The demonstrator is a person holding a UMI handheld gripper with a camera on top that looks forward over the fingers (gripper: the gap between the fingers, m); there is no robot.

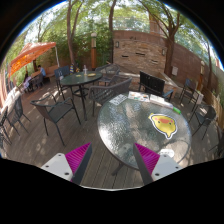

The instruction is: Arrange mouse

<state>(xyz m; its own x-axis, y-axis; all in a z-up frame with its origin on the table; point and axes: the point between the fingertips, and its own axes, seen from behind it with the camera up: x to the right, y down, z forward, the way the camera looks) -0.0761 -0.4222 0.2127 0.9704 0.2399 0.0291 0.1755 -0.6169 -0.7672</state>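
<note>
My gripper (112, 158) is open and empty, its two magenta pads (79, 157) spread apart above the wooden deck. Beyond and slightly right of the fingers stands a round glass table (130, 135). On it lies a yellow mouse pad (163, 124) with a dark mouse on its middle. A flat white sheet or keyboard (118, 99) lies at the table's far side. The gripper is well short of the table and touches nothing.
Metal chairs (55, 108) stand to the left, and another dark table (82, 77) with chairs farther back. A black monitor (152, 84) stands behind the glass table. A brick wall, trees and an orange canopy (32, 53) lie beyond. Wooden decking (60, 135) runs below.
</note>
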